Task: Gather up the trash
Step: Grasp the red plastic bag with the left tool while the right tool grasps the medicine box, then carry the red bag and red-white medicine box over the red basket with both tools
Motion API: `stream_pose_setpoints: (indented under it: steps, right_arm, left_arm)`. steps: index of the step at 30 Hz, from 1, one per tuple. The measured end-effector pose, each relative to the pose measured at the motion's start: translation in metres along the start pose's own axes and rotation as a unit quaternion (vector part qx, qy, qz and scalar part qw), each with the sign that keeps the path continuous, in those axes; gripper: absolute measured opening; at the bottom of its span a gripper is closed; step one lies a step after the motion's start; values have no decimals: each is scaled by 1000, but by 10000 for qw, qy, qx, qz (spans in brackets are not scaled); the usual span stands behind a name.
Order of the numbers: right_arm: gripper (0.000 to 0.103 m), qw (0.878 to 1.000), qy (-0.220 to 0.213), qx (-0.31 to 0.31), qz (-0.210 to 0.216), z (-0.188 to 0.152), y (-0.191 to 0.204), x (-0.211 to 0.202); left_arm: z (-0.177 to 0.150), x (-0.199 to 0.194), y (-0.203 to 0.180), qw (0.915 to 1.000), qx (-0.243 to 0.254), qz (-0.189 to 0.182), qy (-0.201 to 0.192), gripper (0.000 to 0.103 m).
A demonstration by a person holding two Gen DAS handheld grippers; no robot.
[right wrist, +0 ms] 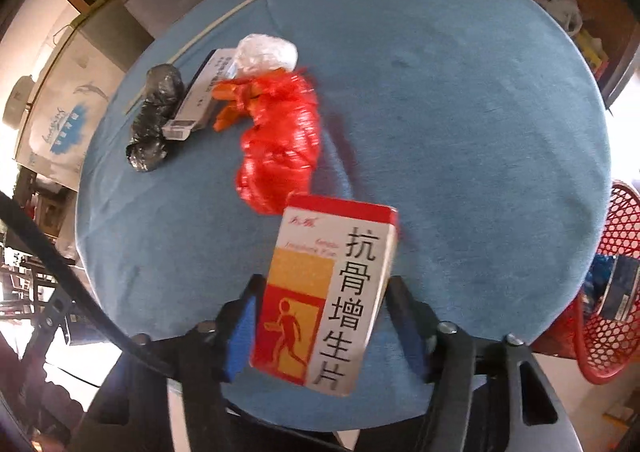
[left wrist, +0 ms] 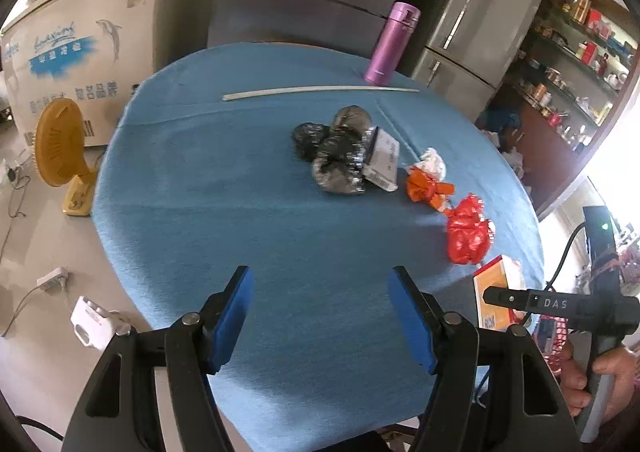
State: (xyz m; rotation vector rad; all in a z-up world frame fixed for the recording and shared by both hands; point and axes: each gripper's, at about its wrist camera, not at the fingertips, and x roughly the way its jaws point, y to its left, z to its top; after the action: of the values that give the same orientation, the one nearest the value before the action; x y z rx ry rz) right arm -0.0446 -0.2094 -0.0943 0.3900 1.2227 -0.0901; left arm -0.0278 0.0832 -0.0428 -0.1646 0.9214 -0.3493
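The right gripper [right wrist: 320, 316] has its fingers either side of a red-and-yellow medicine box [right wrist: 326, 292], low in the right wrist frame; whether the blue pads actually press its sides I cannot tell, since a narrow gap seems to show on the right; the left gripper [left wrist: 322, 320] hangs released over bare blue surface [left wrist: 200, 192]. The red mesh basket [right wrist: 616, 272] sits at the right edge of that frame. Judged risks: a loose or skewed pinch could let the smooth carton twist and drop; a hasty swing could clip the red plastic bag [right wrist: 280, 140] just above it, scattering the black wrappers [left wrist: 332, 156] beyond.
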Motion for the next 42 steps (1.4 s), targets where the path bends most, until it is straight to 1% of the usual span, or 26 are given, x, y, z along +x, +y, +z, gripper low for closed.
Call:
stream_pose_setpoints:
  steps: [1,5,9,13,16,20,21,24,26,27,28,33,37,42]
  right_arm:
    - [51,10000,-46,-2,-52,0,-6,-3]
    - [50,9992,-286,70,-269,1,-33,-13]
    - [50,9986,-387,317,-164,4,-58,-20]
    - [50,9965,-696,429,-183,7,-80,-35]
    - [50,9945,-898,499,-207,11,-95,-42]
    - [50,9931,-974,636,-139,10,-112,-46]
    - [50,9930,-971,656,-117,9,-116,-47]
    - [50,9933,-938,667,-9,11,-119,-40]
    - [50,9935,-948,625,43,10,-119,-38]
    - [50,9937,-953,592,61,11,-117,-36]
    - [50,9937,-962,572,71,11,-118,-36]
    - [50,9929,-1054,508,213,13,-113,-32]
    - [50,9920,-1150,467,225,10,-114,-34]
    - [50,9902,-1297,491,173,8,-116,-38]
  left_arm:
    - [1,2,-4,10000,39,-37,24,70]
    - [8,15,-34,9987,378,-281,214,70]
    - [20,38,-72,9954,665,-556,413,71]
    - [35,64,-106,9911,713,-903,664,71]
    - [45,88,-137,9879,822,-1021,828,72]
    - [50,118,-160,9852,828,-1011,1108,72]
    - [51,125,-165,9852,812,-960,1165,72]
    - [50,135,-170,9872,784,-794,1138,71]
    - [49,138,-172,9879,795,-744,1108,62]
    - [49,140,-173,9875,833,-722,1126,49]
    - [48,142,-172,9870,857,-719,1158,44]
    - [43,138,-165,9886,822,-674,1068,41]
    - [36,127,-167,9888,957,-601,974,40]
    - [30,107,-177,9888,1124,-619,763,40]
